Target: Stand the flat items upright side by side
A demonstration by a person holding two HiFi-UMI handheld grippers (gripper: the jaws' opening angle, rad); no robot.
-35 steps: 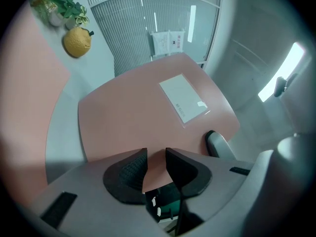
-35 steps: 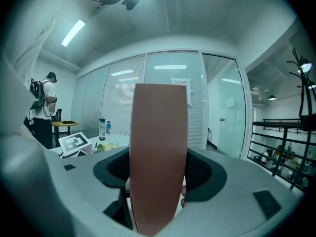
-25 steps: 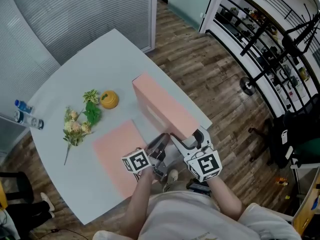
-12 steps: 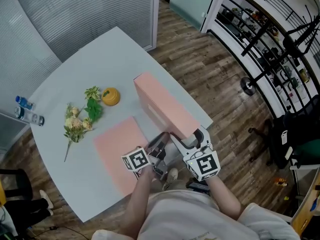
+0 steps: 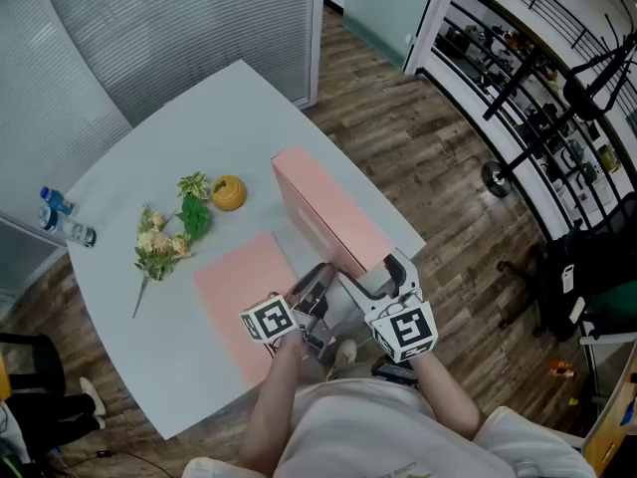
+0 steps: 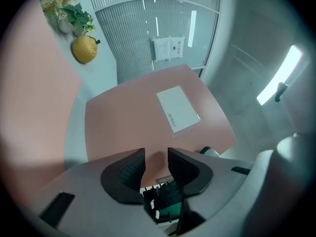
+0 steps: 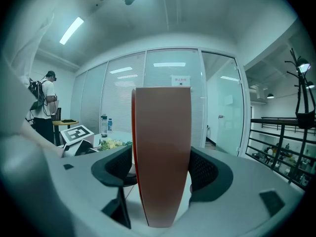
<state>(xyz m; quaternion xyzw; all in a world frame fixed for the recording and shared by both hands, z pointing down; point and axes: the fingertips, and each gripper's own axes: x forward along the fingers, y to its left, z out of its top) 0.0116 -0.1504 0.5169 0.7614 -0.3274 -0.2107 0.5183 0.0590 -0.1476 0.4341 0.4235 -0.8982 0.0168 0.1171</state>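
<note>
A tall pink box [image 5: 323,212] stands on edge on the pale table [image 5: 179,137]. Its near end sits between the fingers of my right gripper [image 5: 373,272]. In the right gripper view the box [image 7: 161,147] fills the gap of that gripper [image 7: 160,167], whose jaws have just been opening; the pads look just off its sides. A second pink flat item [image 5: 239,292] lies flat to the box's left. My left gripper [image 5: 318,285] is level beside the box's near left face. Its jaws [image 6: 156,157] have just been opening to a narrow gap with nothing pinched. The box face [image 6: 143,117] with a white label [image 6: 177,108] lies ahead.
An orange fruit [image 5: 228,192] and a flower sprig [image 5: 164,242] lie left of the box, with two bottles [image 5: 62,217] at the table's far left edge. The table's right edge runs close beside the box. A person [image 7: 44,107] stands far off.
Both grippers stay at the box's near end. The head view has shifted slightly, nothing else visibly moved.
</note>
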